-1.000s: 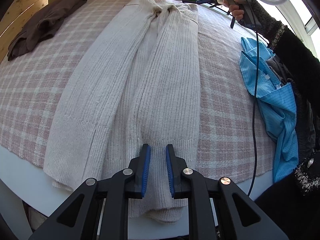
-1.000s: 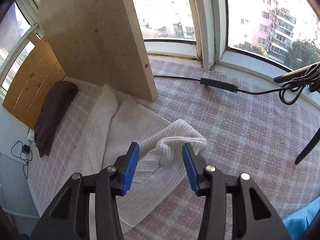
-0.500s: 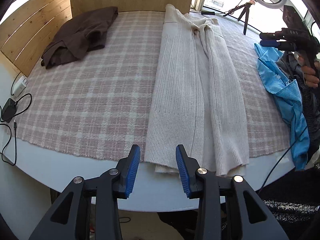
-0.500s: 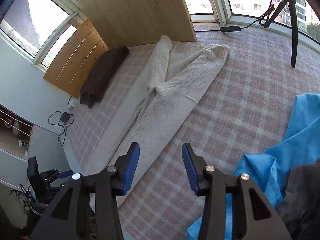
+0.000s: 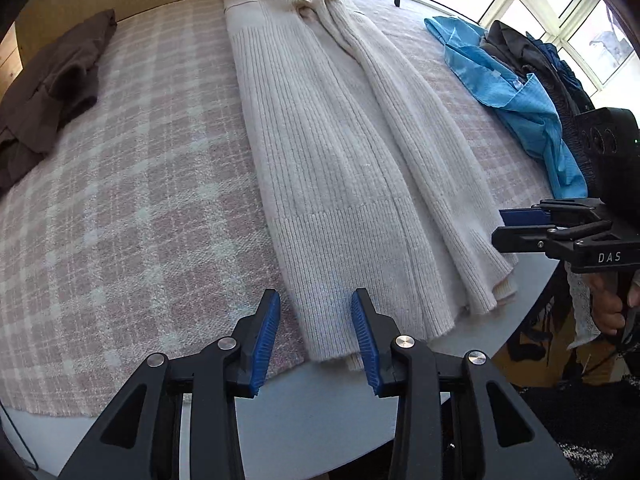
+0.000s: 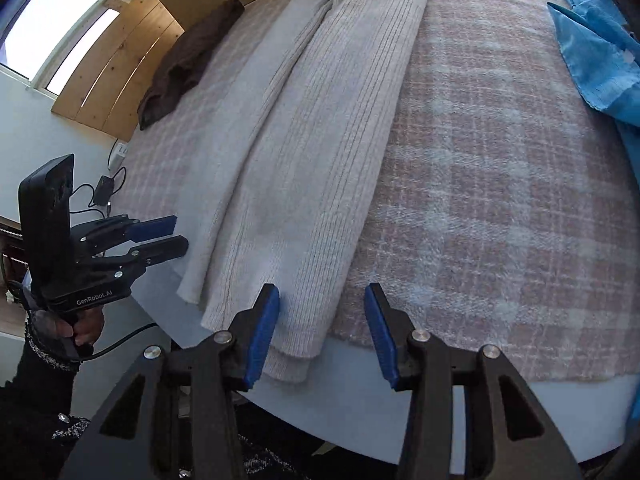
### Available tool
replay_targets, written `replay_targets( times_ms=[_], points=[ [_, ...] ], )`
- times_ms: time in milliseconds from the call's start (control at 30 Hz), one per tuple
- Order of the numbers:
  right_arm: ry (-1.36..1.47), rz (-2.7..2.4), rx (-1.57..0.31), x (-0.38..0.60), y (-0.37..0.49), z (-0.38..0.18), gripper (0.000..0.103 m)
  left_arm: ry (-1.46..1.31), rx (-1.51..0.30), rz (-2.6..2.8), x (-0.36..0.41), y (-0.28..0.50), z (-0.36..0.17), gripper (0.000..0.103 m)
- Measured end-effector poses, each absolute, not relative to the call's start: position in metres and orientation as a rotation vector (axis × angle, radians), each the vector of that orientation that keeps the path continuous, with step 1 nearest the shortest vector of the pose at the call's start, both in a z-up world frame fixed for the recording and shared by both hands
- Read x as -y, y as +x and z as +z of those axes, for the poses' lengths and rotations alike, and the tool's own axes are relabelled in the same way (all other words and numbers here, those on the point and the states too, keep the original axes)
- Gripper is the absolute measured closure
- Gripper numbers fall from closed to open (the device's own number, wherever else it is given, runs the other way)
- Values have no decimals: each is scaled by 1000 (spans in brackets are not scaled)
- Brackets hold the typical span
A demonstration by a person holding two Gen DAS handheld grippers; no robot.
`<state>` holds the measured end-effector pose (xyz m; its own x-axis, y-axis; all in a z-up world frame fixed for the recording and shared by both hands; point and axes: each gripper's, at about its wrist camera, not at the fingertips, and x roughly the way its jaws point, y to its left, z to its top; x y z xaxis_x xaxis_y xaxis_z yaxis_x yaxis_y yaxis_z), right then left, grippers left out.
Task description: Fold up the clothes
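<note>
A home's sunlit window corner: a plaid blanket [image 5: 132, 184] covers the counter [image 5: 320, 408], wooden panels [image 6: 116, 80] line the far-left wall, windows [image 5: 532, 4] wrap the far right, and clothes [image 5: 532, 56] lie heaped there.

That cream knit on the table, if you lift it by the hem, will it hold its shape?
Probably not. The knit lies limp in soft folds, so it would likely sag and stretch. Its thick ribbing suggests some weight. The fuzzy plaid cloth beneath may drag on it.

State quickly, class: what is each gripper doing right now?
Left gripper: open, holding nothing, poised at the cream cardigan's hem.
Right gripper: open, holding nothing, poised at the same hem's other corner.
</note>
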<state>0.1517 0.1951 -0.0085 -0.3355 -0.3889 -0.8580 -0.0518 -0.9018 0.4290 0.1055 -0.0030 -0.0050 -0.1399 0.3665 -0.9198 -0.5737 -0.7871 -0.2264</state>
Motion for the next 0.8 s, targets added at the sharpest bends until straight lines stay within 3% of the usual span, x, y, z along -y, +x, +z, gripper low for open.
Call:
replay_targets(
  times_ms=[100, 133, 167, 200, 333, 567, 700, 800],
  points=[
    [1662, -2374, 557, -185, 153, -8, 59, -1483, -227, 1944, -4, 105, -5, 73],
    [1644, -2362, 560, -182, 152, -9, 66, -1464, -227, 1939, -7, 106, -5, 87],
    [1632, -2360, 550, -178, 151, -10, 83, -1439, -227, 1934, -10, 108, -4, 94],
    [1625, -2361, 526, -175, 151, -10, 85, -1412, -220, 1931, -13, 108, -1, 97],
    [1585, -2367, 554, -185, 154, 16, 89, -1309, -121, 1887, -16, 110, 28, 98],
    [1370, -2492, 610, -211, 190, 109, 90, -1115, 40, 1878, 13, 129, 104, 98],
    [1464, -2438, 614, -206, 206, 93, 90, -1202, 36, 1810, 13, 137, 81, 98],
    [1536, -2373, 724, -209, 208, 71, 90, -1310, 80, 1764, 18, 130, 61, 98]
  ],
)
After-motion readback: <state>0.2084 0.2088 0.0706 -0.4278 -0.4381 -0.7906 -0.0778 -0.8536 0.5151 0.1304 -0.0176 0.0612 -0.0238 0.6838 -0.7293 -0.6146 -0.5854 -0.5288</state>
